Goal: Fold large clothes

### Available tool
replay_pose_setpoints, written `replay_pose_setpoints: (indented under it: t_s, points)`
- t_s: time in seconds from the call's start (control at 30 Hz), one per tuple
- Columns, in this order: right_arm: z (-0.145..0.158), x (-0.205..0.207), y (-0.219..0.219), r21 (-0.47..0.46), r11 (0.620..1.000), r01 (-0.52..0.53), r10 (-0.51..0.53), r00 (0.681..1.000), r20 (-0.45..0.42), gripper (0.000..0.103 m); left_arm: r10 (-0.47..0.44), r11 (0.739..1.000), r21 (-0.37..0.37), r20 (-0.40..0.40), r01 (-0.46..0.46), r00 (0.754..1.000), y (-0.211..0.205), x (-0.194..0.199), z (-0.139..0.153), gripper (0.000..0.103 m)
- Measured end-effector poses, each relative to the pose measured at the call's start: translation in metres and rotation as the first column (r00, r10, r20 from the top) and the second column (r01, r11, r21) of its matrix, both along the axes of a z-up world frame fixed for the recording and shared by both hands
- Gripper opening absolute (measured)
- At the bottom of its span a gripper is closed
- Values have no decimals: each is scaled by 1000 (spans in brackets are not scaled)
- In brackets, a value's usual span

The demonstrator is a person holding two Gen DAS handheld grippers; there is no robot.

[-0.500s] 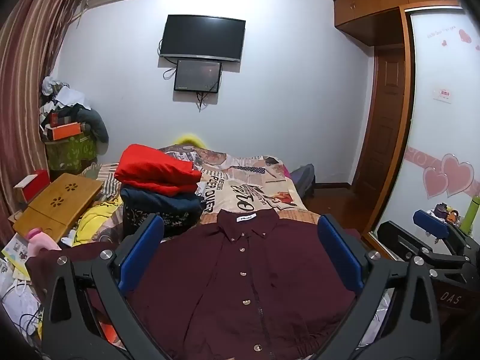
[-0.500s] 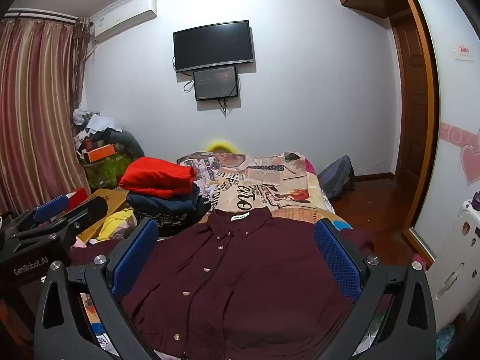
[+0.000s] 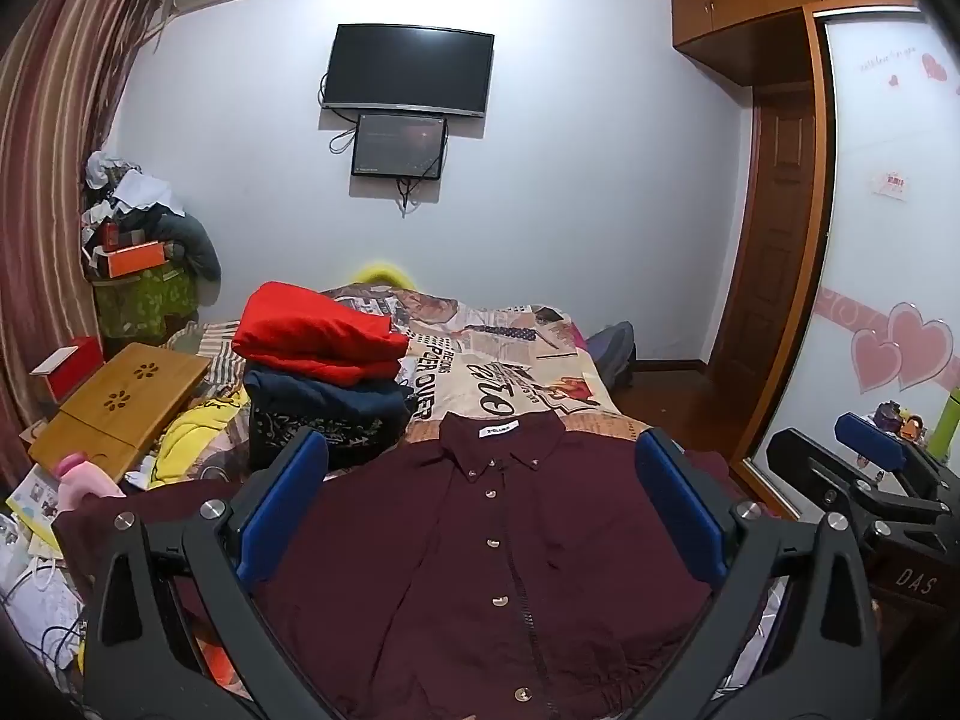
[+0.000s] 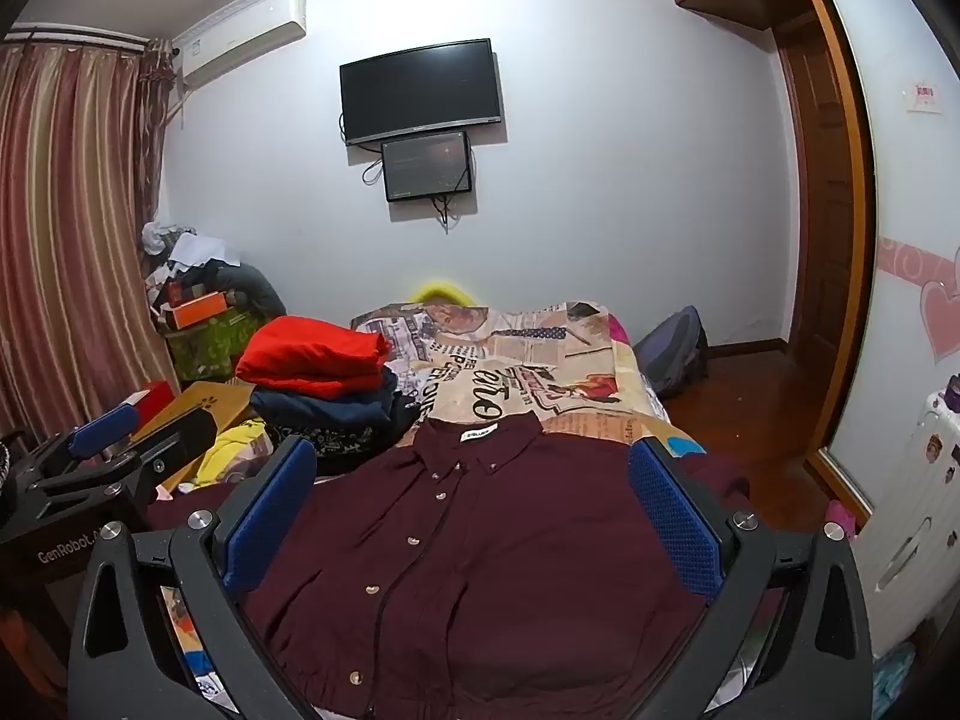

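Note:
A dark maroon button-up shirt (image 3: pixel 480 552) (image 4: pixel 492 552) lies spread flat, front up, on the near end of the bed, collar pointing away. My left gripper (image 3: pixel 480 480) hovers above it with its blue pads wide open and nothing between them. Its black frame also shows at the left edge of the right wrist view as the left gripper (image 4: pixel 102 450). My right gripper (image 4: pixel 474 480) hangs open over the shirt too, empty. In the left wrist view the right gripper (image 3: pixel 864 468) sits off to the right side.
A stack of folded clothes, red (image 3: pixel 318 333) over navy (image 3: pixel 330 402), stands on the bed's left behind the shirt. The printed bedspread (image 3: pixel 516 372) stretches beyond. A wooden lap table (image 3: pixel 120 402) and clutter lie left. Bare wooden floor (image 4: pixel 744 408) and a door are right.

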State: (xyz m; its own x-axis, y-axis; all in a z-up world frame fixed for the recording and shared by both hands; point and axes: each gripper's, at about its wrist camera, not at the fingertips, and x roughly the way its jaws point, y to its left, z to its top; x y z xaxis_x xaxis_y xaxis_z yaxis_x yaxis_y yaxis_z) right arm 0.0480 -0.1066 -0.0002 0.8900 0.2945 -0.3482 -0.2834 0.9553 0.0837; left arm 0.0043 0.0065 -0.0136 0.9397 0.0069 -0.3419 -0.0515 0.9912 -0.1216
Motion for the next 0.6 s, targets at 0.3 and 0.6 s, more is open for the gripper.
replay_pose_setpoints:
  t_s: [0.3, 0.6]
  points:
    - [-1, 1, -1, -2, 1000, 2, -2, 1000, -1, 103, -2, 1000, 1, -1, 2, 1000, 3, 2, 0, 103]
    - [-2, 1, -5, 3, 1000, 1, -1, 1000, -8, 103, -3, 1000, 14, -6, 3, 1000, -3, 4, 5, 103]
